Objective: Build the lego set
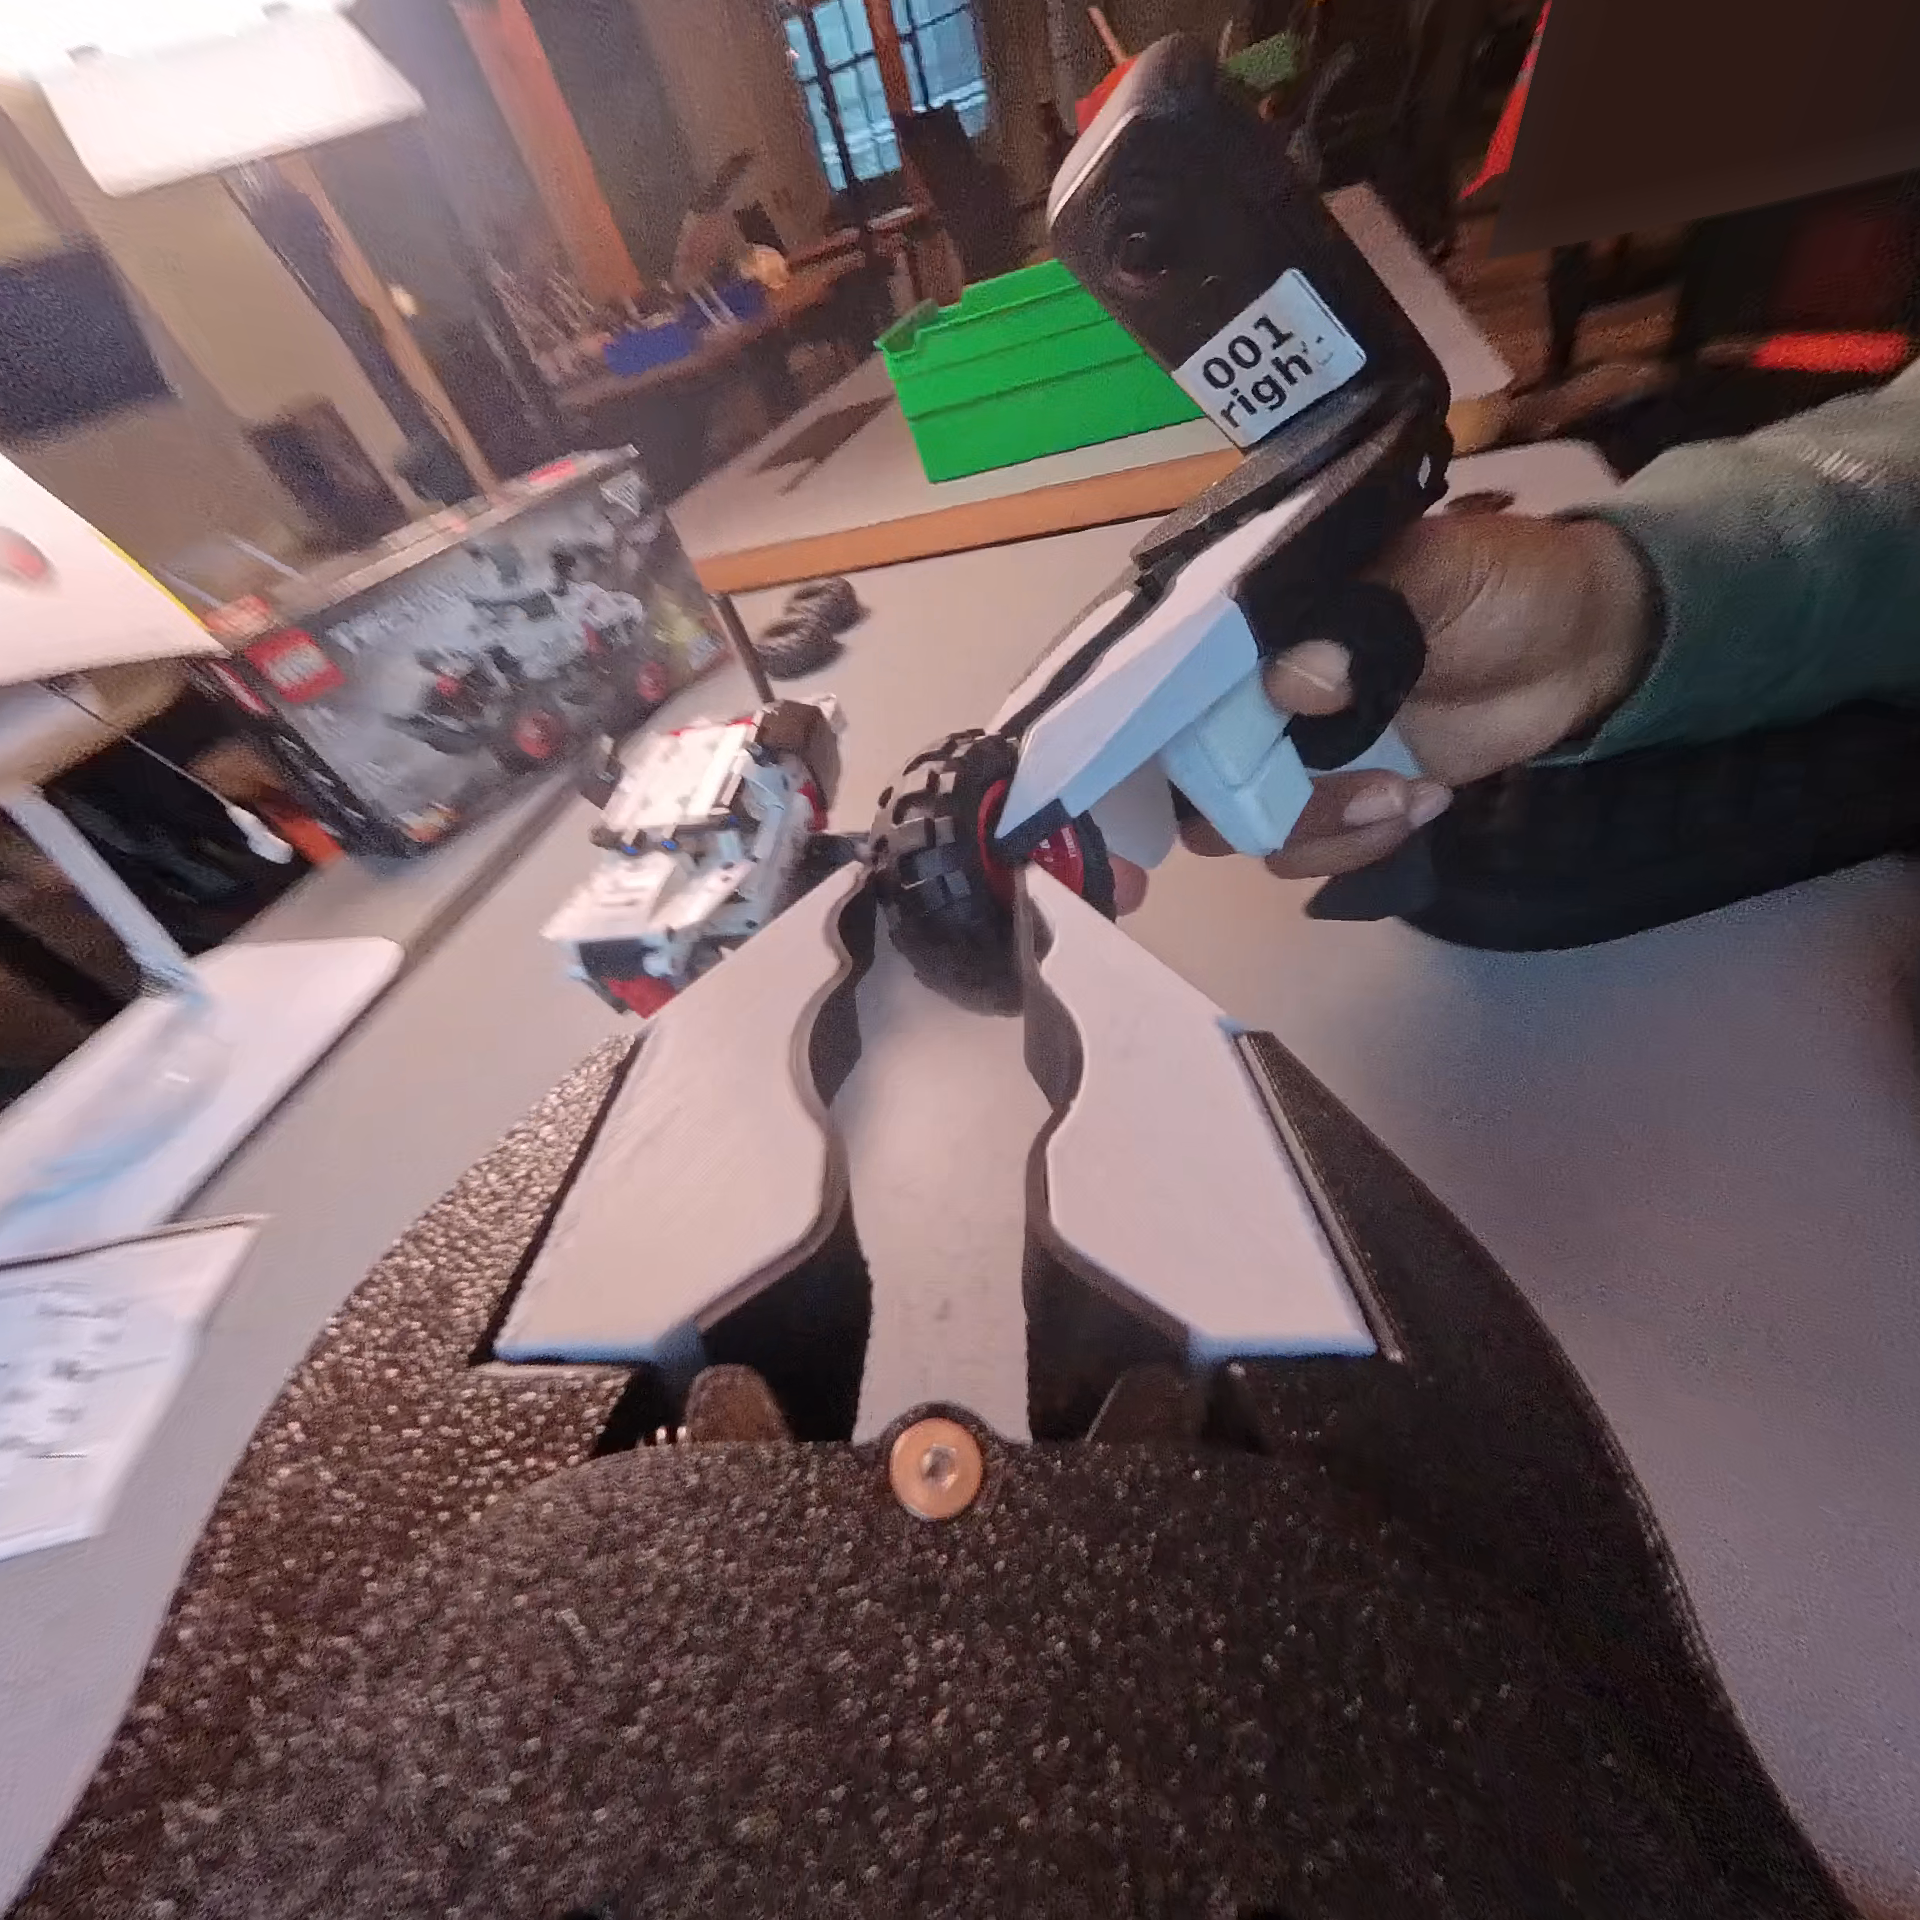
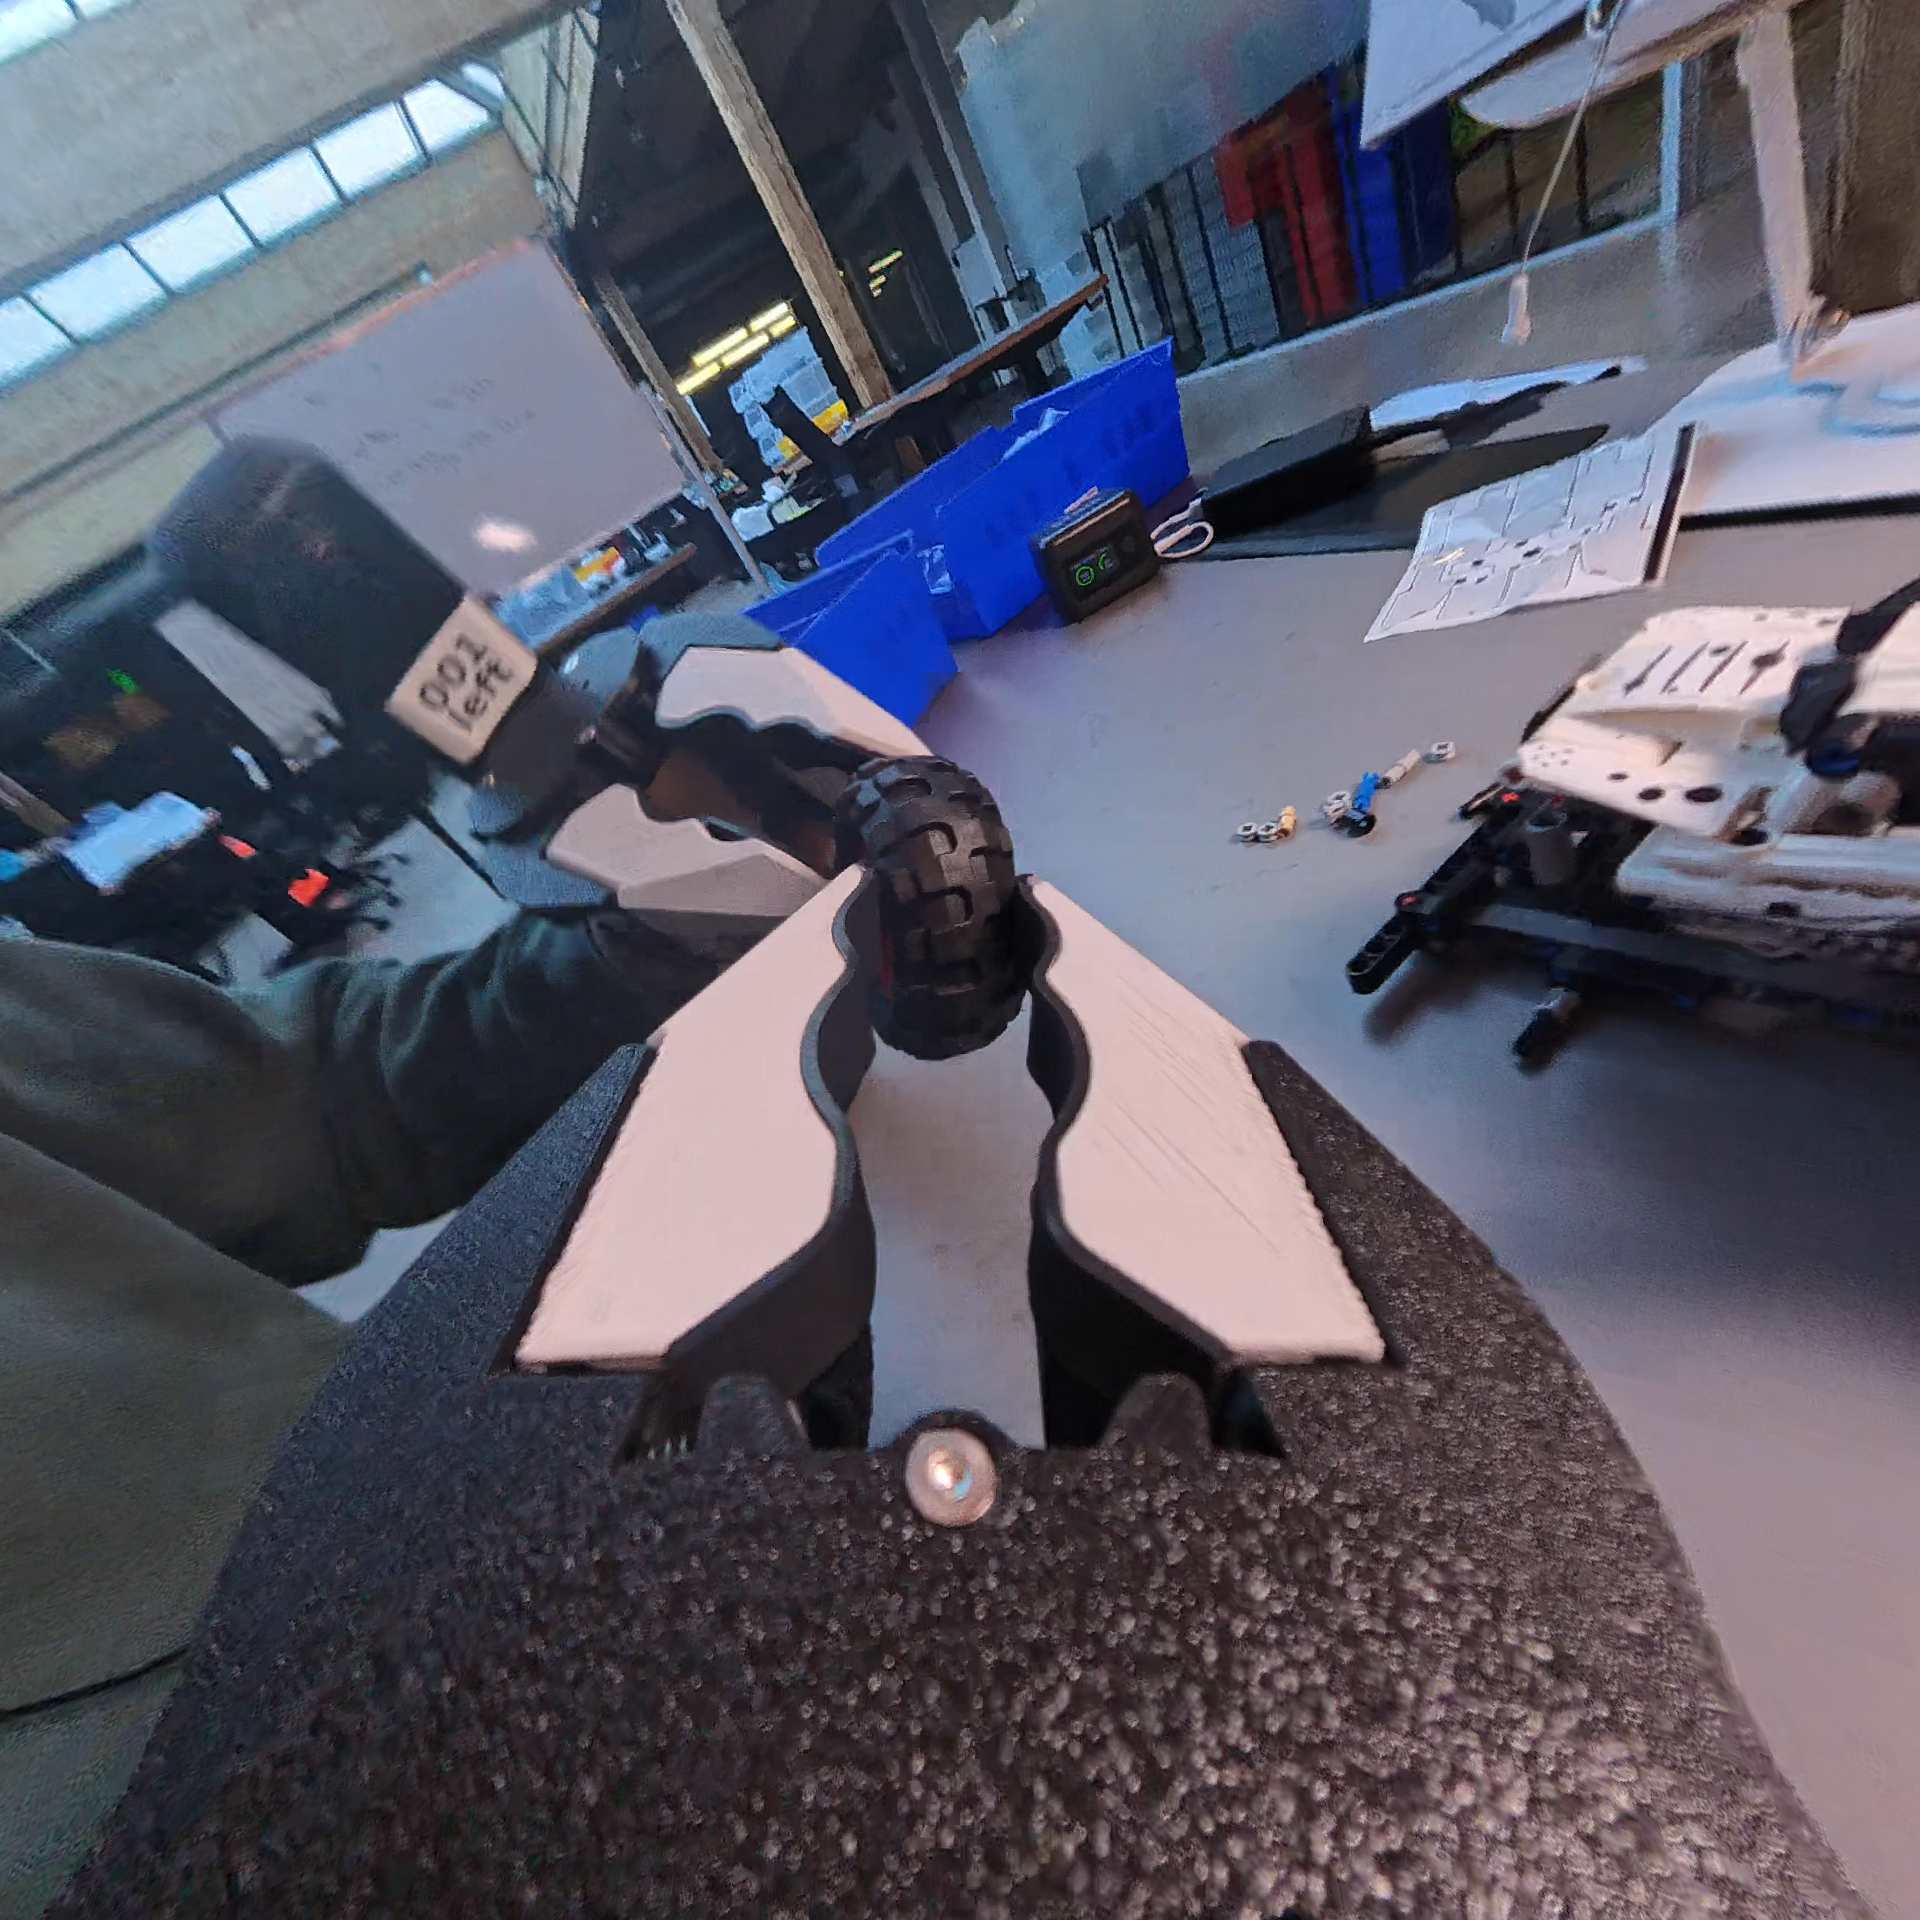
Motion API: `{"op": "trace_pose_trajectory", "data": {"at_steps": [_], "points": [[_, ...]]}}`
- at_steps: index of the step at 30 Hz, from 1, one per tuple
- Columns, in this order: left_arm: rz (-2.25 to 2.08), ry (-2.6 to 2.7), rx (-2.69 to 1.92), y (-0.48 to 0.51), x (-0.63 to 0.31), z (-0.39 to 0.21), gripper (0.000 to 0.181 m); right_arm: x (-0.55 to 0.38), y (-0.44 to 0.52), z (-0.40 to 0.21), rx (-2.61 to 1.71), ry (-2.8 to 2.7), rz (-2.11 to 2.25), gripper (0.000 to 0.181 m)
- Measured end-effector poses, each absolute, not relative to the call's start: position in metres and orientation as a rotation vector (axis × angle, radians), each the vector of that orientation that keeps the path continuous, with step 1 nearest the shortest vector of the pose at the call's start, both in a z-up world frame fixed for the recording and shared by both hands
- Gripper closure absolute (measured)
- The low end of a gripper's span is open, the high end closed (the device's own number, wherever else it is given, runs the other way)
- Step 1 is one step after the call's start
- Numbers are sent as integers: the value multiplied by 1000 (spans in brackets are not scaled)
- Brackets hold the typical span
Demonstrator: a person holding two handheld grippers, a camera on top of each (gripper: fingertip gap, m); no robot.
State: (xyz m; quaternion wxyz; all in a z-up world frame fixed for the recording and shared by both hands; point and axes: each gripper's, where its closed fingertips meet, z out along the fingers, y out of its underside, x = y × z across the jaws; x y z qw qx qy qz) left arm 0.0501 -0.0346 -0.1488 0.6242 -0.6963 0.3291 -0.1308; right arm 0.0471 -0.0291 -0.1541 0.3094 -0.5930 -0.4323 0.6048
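Above the grey worktop [image 2: 1558, 1299], near its middle, we hold one black knobbly tyre [image 2: 940, 904] on a red hub between both tools. Our left claw [image 1: 940, 883] is clenched on the tyre's tread, and our right claw [image 2: 940, 914] grasps the same wheel from the other side, its white tips pressed at the red hub as the left wrist view shows. Each tool carries a small white printed label on its black camera housing; we leave the wording aside.

Toward the worktop's left edge in the left wrist view stands the set's printed box [image 1: 457, 644], bearing a red square brand logo and a picture of the vehicle. Just beside it, nearer us, sits the half-built white model [image 1: 696, 842], and two more black tyres [image 1: 805, 623] lie behind it. Printed instruction sheets [image 2: 1538, 530] lie near the far edge in the right wrist view, and a few small loose pieces [image 2: 1340, 805] rest on the bare surface beside the model. A small black device with a lit green screen [image 2: 1096, 556] stands by blue bins [image 2: 997, 530]; a green bin [image 1: 1023, 374] sits on a neighbouring table.

Beyond lies a workshop hall with high windows, timber posts and shelving; much of it is blurred.
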Motion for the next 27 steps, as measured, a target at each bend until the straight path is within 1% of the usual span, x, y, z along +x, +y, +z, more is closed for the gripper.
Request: {"op": "trace_pose_trajectory", "data": {"at_steps": [2, 3, 4, 6, 8, 14, 17, 22, 25, 27], "points": [[-504, 699, -1625, -37, 52, -147, 156, 49, -30, -151, -1501, -1200, 1541, 158], [-537, 686, -1631, -38, 52, -146, 153, 49, -31, -149, -1478, -1213, 1536, 156], [-512, 700, -1630, -38, 51, -146, 151, 50, -31, -151, -1453, -1246, 1477, 156], [-460, 763, -1591, -43, 55, -141, 158, 51, -33, -156, -1323, -1361, 1271, 155], [-400, 840, -1593, -48, 60, -143, 158, 54, -38, -152, -1168, -1421, 1110, 155], [-73, 1070, -1568, -59, 68, -160, 154, 65, -54, -151, -655, -1526, 604, 155], [108, 1145, -1477, -63, 73, -161, 155, 71, -61, -151, -480, -1528, 446, 155], [344, 1160, -1324, -68, 77, -150, 159, 77, -65, -145, -450, -1479, 465, 154], [386, 1165, -1283, -70, 78, -147, 160, 77, -63, -140, -497, -1460, 529, 145], [401, 1173, -1263, -72, 78, -146, 160, 77, -64, -141, -511, -1472, 559, 145]]}}
